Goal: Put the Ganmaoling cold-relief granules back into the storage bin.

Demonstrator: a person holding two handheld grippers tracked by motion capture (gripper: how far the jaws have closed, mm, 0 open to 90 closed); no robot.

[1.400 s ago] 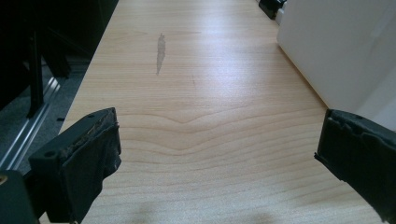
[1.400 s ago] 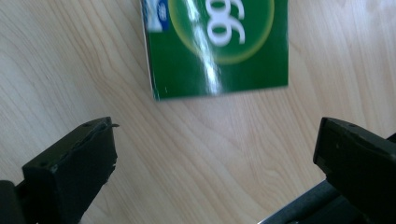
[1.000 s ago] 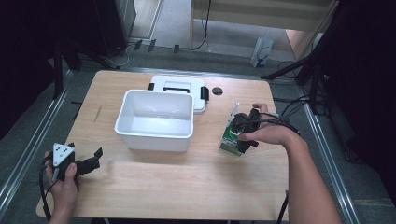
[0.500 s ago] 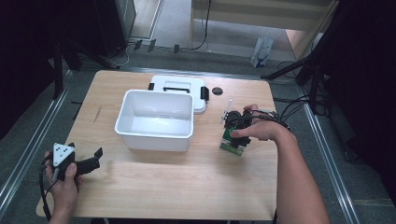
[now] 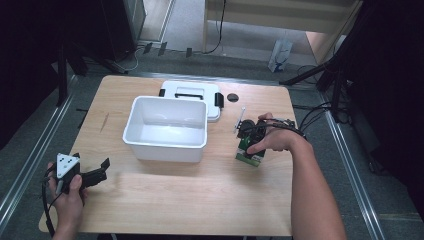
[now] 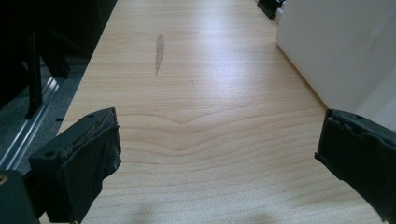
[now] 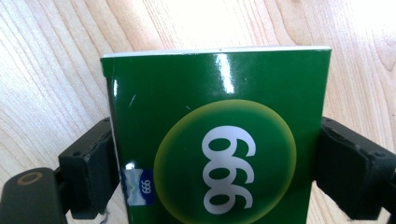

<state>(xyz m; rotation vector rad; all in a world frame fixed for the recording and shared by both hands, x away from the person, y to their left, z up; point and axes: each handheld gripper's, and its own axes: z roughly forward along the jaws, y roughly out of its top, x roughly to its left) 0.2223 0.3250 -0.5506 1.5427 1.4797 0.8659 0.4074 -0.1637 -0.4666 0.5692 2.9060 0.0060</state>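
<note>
Green box gripped near the table's right edge

Right gripper (image 5: 250, 145), jaws just closing, now clamped on the two narrow sides of a glossy green cardboard box (image 7: 219, 140); yellow-green disc with white "999" legible in the right gripper view, upside down there. Pale wood-grain table (image 5: 165, 200) under the box, rounded at the corners. Left gripper (image 5: 97, 172) near the front left corner, black padded jaws spread wide over bare wood, holding nothing. Smooth white rectangular tub (image 5: 167, 127) mid-table; flat white lid (image 5: 192, 90) with black clasps behind it, toward the far edge.
</note>
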